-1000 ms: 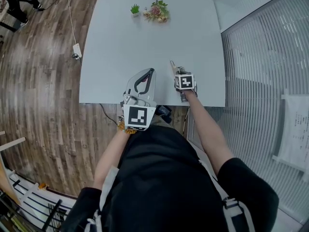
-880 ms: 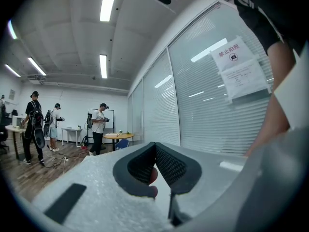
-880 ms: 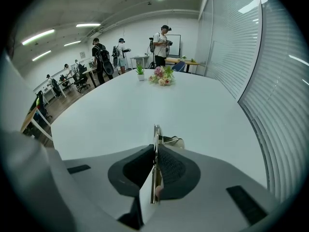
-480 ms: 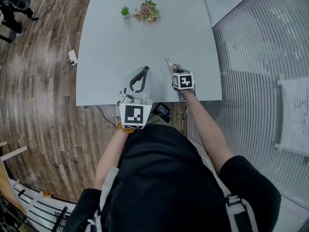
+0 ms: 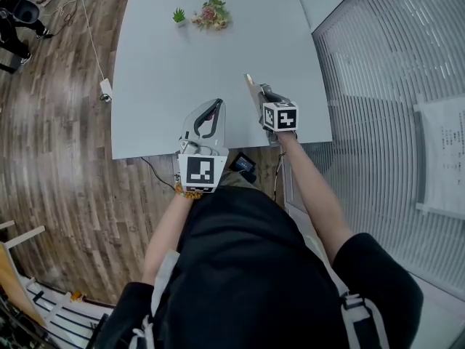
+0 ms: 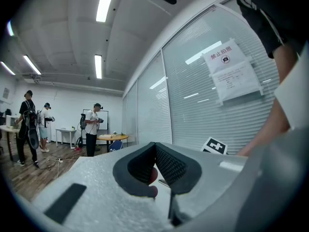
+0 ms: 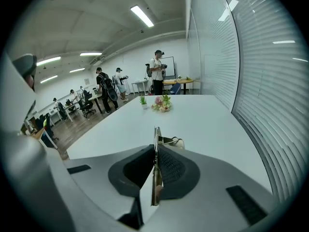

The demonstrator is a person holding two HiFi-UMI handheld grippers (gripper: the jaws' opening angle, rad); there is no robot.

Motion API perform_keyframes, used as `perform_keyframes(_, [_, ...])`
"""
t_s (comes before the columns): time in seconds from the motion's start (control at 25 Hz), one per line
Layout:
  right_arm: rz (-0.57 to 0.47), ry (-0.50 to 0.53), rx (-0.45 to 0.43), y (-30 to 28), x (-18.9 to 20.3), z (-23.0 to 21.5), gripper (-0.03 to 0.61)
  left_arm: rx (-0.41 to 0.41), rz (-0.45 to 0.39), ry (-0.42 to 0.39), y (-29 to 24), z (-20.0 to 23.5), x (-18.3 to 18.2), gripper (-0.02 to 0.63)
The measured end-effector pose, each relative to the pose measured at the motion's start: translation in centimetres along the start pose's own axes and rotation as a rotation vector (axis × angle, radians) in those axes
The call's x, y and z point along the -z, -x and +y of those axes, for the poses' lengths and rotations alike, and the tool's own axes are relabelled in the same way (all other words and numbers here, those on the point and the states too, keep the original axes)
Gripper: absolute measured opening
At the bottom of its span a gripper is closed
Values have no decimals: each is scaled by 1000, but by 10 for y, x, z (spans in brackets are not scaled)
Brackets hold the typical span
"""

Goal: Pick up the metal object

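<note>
Hidden/unclear:
- The metal object (image 7: 154, 190) is seen edge-on in the right gripper view, as a thin strip. Its outline is unreadable, and a loop-like part past the pads is unclear.
- In the head view only its tip pokes out ahead.
- It is probably lifted off the desk (image 5: 182, 64), but the steep view does not confirm this.
- A reddish patch (image 6: 151, 177) sits behind the left pads; I can't identify it.

Pose:
- The right hand-held gripper (image 5: 256, 90) is clamped on the metal object, with the forearm (image 5: 309, 187) stretched over the desk's near right corner.
- The left hand-held gripper (image 5: 218, 105) has its pads closed tip to tip, gripping nothing. It sits at the near edge and is angled up toward the blinds (image 5: 378, 86).

Room:
- Open desk surface runs ahead to the plant (image 5: 179, 14) and flowers (image 5: 208, 14) at the far edge.
- The blinds are close on the right, and the floor (image 5: 58, 158) is on the left.
</note>
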State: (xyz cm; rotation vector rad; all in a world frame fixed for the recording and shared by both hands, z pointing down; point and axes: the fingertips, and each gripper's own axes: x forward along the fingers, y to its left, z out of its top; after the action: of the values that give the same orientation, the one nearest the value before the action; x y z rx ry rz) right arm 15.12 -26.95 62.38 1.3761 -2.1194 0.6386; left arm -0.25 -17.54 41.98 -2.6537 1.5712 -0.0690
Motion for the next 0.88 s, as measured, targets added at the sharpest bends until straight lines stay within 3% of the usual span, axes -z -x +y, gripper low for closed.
perform_keyframes(0.36, [-161,-99,-63,47,-46,7,21,11,1,10,2,-12,0,11])
perform_keyframes(0.88, [-461,-48,-69,128,-144,39,21,1,-7,22,10,-15,-4,11])
